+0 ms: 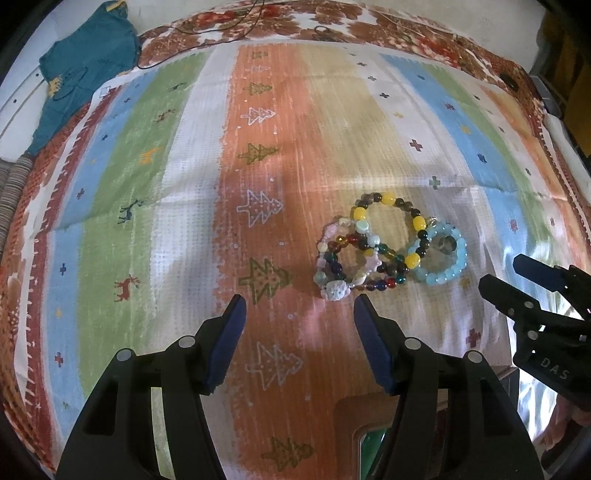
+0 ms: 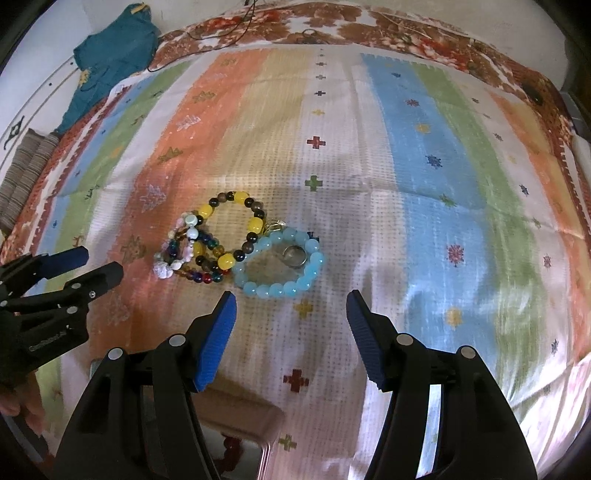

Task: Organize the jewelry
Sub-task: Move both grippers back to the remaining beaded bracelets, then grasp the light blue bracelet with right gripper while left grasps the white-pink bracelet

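Spread flat across the scene, a striped cloth (image 1: pixel 288 122) in orange, green, blue and white, stitched with trees, deer and crosses. Beneath it, a brown floral cover (image 2: pixel 332 26). At far left, crumpled teal fabric (image 1: pixel 88 62). Soft, patchy daylight across the weave.

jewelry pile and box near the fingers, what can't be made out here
- Box, right wrist view: interior hidden behind the right gripper.
- Bracelet pile, left wrist view: overlaps hide how many strands.
- Ring inside the blue bracelet: too small for detail.
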Available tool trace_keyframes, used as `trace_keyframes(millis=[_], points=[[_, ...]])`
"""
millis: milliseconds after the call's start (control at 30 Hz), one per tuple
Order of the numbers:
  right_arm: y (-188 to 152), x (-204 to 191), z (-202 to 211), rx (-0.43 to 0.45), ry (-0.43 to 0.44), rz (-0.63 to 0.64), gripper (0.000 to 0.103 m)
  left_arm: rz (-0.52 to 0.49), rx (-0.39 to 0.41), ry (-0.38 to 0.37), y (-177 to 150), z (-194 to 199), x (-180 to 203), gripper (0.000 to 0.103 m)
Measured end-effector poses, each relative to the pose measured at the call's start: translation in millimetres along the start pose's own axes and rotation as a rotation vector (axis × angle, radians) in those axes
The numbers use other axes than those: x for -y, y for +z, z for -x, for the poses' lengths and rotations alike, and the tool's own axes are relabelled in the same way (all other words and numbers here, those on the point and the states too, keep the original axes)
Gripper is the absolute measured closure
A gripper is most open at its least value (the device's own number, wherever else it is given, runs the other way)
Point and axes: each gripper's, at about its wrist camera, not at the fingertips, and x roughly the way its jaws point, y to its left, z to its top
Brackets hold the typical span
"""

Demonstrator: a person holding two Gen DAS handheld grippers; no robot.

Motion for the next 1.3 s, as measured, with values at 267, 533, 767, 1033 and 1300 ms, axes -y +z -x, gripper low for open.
trace_keyframes(millis=[267, 533, 767, 1033, 1300], points=[[5.9, 3.7, -16.5, -0.019, 0.012, -0.015, 0.041, 0.005, -0.023, 0.004, 4.3, -16.1, -4.8, 0.042], [11.2, 8.1, -28.7, -0.033, 0.017, -0.033, 0.041, 0.018, -0.043, -0.013, 10.0, -29.3, -7.7, 0.043], [16.7, 10.7, -42.8, -0.054, 0.019, -0.043, 0.041, 0.018, -0.048, -0.019, 18.4, -39.6, -7.1, 0.043], [22.7, 10.2, -55.2, -0.068, 0.017, -0.043, 0.042, 0.017, -0.080, -0.021, 21.4, -54.8, -8.4, 0.044], [21.8, 9.7, -62.7, -0.077, -0.003, -0.021, 0.045, 0.005, -0.087, -0.013, 21.9, -68.1, -9.9, 0.043]])
